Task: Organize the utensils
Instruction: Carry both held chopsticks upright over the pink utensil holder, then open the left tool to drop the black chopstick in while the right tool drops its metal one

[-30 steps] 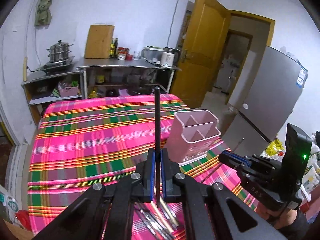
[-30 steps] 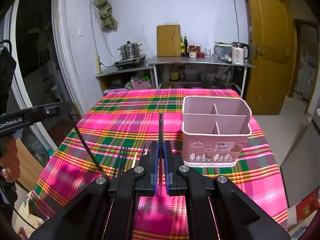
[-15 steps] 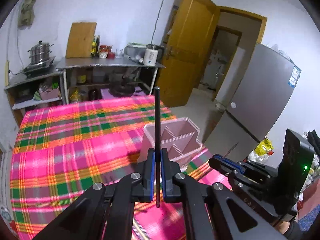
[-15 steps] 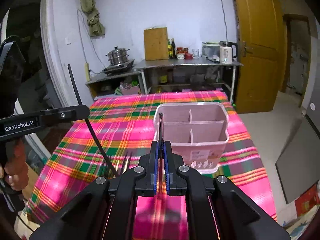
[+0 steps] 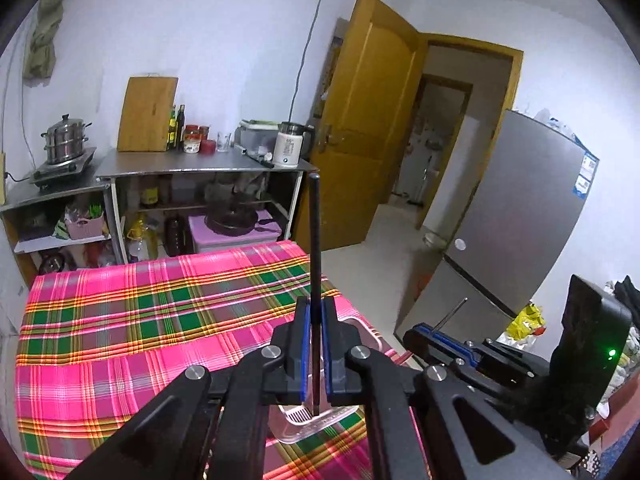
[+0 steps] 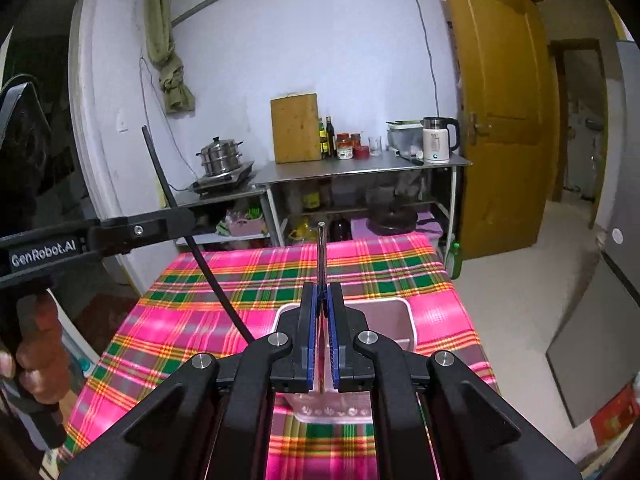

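The left tongs (image 5: 315, 322) are pinching a black chopstick (image 5: 314, 240) that stands upright, and the right tongs (image 6: 321, 312) are pinching a thin metal utensil (image 6: 321, 256); both are above the pink holder (image 6: 394, 320) on the plaid worktop (image 6: 240, 280)

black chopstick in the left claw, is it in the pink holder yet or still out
Still out. The black chopstick is clamped upright in the shut left claw, its lower tip hanging above the pink holder below.
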{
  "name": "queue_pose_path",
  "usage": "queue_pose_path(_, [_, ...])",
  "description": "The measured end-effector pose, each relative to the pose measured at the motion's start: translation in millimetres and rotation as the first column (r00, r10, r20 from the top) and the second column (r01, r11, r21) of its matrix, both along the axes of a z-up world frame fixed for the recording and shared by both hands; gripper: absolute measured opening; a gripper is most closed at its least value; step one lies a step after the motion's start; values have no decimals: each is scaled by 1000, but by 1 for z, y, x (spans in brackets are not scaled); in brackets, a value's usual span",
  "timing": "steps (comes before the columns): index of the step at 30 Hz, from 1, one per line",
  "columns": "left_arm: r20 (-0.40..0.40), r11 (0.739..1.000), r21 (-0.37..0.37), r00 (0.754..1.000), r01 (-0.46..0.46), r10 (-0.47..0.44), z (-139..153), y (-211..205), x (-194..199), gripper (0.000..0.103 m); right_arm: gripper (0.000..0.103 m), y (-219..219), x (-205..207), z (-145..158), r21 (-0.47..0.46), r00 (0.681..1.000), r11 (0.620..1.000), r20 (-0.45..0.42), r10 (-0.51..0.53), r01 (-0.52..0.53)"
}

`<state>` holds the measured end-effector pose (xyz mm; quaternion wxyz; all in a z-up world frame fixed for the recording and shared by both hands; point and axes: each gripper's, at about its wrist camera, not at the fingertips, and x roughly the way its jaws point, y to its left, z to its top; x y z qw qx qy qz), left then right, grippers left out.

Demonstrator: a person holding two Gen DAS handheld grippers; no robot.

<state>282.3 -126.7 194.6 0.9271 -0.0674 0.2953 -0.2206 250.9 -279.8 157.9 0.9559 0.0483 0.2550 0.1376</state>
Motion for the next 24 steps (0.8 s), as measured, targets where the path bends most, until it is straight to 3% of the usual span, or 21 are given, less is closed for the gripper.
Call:
queue_pose_path(4, [-40,1000,7,999,-11,11,-21,-1,18,5,5,1,17,-10,9,1000,1000,-25,2,-1])
queue_pose_path(15, [-144,1000,25,990,-1,4,-88,4,42,5,6,10,57,-74,-10,986,1000,-166,8,-9])
queue_pose_path(24, [-130,1000,23,991,-7,10,-95,11,34,10,6,15,62,-92,-41,978,999,-209,-2,-6])
